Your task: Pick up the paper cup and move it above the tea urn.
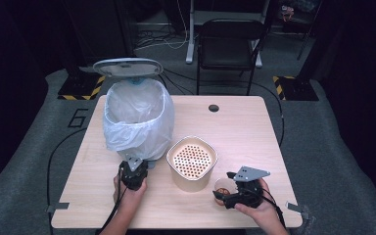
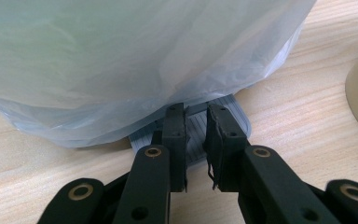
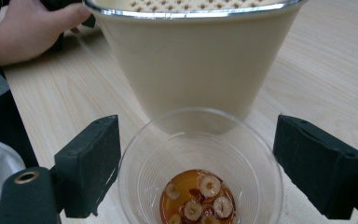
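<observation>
A white-lined pedal bin [image 1: 137, 117] stands at the table's left with its lid [image 1: 127, 67] raised. My left gripper [image 1: 133, 167] sits at the bin's foot. Its jaws [image 2: 196, 112] are shut with nothing between them, and they rest on the grey ribbed pedal [image 2: 200, 128]. A clear plastic cup [image 3: 200, 186] holds amber liquid and several round fruit slices. It stands between the jaws of my open right gripper [image 3: 198, 135], and the pads flank its rim without pressing on it. The high view shows the cup [image 1: 222, 186] near the front edge with the right gripper [image 1: 221, 197] around it.
A beige container [image 1: 192, 161] with a perforated strainer insert stands mid-table, just behind the cup [image 3: 191, 60]. The person's left hand [image 3: 28, 32] lies beyond it. The wooden table [image 1: 245, 132] has a cable hole [image 1: 213, 108] at its far side. A black chair [image 1: 230, 41] stands behind.
</observation>
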